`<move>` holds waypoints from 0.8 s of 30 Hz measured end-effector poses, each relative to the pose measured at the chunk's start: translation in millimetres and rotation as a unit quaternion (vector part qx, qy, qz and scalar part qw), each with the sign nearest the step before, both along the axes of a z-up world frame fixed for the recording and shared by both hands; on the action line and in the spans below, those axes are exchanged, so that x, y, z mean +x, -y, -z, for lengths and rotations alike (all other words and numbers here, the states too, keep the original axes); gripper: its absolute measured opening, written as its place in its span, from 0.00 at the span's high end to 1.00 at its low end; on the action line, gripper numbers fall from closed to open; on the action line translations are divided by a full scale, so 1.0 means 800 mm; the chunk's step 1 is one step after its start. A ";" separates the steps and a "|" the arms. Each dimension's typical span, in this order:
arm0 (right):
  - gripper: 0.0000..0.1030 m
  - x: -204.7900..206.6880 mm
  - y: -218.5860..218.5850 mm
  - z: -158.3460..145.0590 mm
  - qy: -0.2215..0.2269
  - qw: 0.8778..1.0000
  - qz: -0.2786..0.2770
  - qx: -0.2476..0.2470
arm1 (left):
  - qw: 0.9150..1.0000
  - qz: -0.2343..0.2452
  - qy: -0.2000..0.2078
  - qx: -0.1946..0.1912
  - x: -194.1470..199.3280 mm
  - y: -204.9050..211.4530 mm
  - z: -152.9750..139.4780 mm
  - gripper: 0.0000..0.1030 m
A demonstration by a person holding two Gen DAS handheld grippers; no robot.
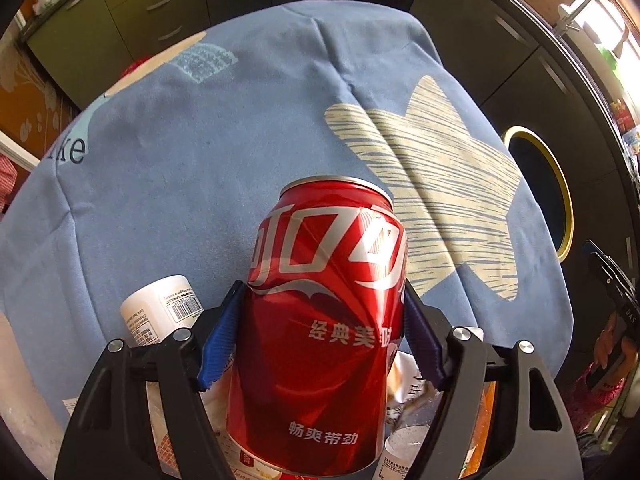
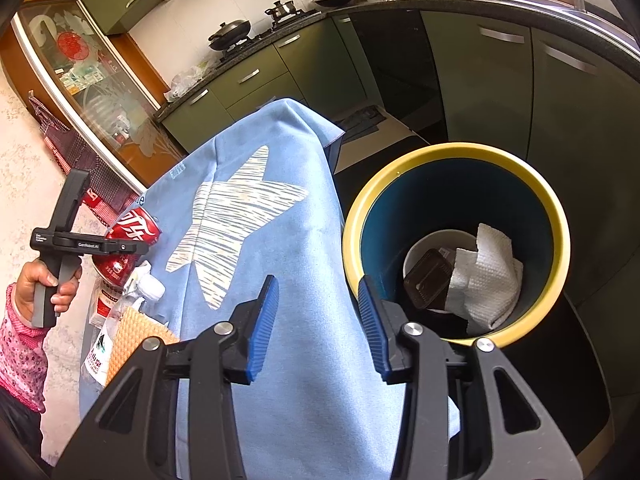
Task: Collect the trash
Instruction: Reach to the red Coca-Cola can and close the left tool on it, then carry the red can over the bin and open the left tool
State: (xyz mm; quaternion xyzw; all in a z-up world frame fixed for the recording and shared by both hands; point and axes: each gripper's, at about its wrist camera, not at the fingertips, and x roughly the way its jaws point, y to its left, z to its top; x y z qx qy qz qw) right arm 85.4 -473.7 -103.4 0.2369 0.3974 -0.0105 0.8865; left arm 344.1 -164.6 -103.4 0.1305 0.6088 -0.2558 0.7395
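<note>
A dented red cola can (image 1: 320,320) lies tilted on the blue star-print cloth (image 1: 200,184). My left gripper (image 1: 324,292) is around its middle, with both blue pads (image 1: 220,336) against its sides. In the right wrist view the same can (image 2: 134,232) sits under the left gripper (image 2: 80,244), which a hand (image 2: 40,284) holds. My right gripper (image 2: 318,284) hovers open and empty over the cloth's edge. Just right of it is the yellow-rimmed bin (image 2: 552,216), which holds a paper towel (image 2: 488,272), a dark tray (image 2: 428,280) and a white bowl.
More trash lies around the can: a white labelled bottle (image 1: 160,308), a clear plastic bottle (image 2: 148,288), printed wrappers and an orange ridged piece (image 2: 132,332). Green kitchen cabinets (image 2: 480,92) stand behind the bin. A glass cabinet (image 2: 80,80) is at the left.
</note>
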 end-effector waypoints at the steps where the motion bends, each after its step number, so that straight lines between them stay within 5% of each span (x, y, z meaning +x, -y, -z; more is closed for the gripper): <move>1: 0.61 0.000 0.000 0.000 0.000 1.000 0.000 0.000 | 1.000 0.003 0.009 0.002 -0.004 0.001 -0.006 0.29; 13: 0.61 -0.011 0.003 0.002 0.007 1.000 0.006 0.005 | 0.997 0.047 0.061 -0.002 -0.036 0.035 -0.067 0.29; 24: 0.60 -0.083 0.066 0.011 0.014 0.996 0.084 0.006 | 0.985 0.158 0.070 -0.016 -0.086 0.191 -0.090 0.29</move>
